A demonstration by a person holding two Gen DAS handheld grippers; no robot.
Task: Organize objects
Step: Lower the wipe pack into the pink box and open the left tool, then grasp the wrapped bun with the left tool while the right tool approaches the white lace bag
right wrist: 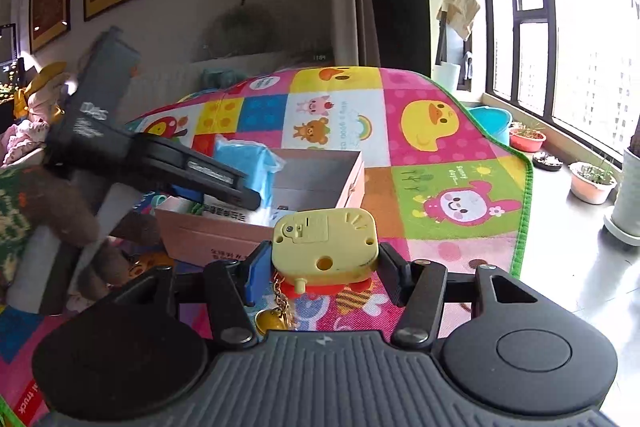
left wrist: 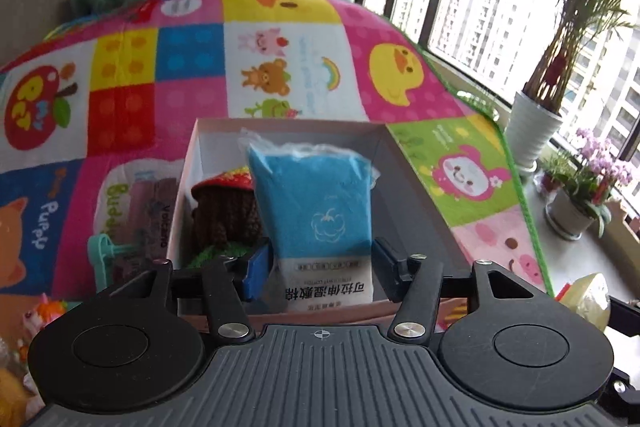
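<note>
The left claw (left wrist: 320, 263) points down into an open cardboard box (left wrist: 416, 187) on a bright, soft play mat (left wrist: 280, 39) with ducks and bears on it. Its two fingers are part way open and squeeze the sides of a crinkly plastic packet (left wrist: 312, 199), blue on top and white at the bottom, which stands in the box. Beside the packet sits a knitted brown and red toy (left wrist: 220, 203). The right claw (right wrist: 320, 267) tilts down a little, just in front of the box. Its fingers are part way open and hold a smooth, rounded yellow plastic toy (right wrist: 324, 243). A gold chain (right wrist: 280, 301) hangs under it.
</note>
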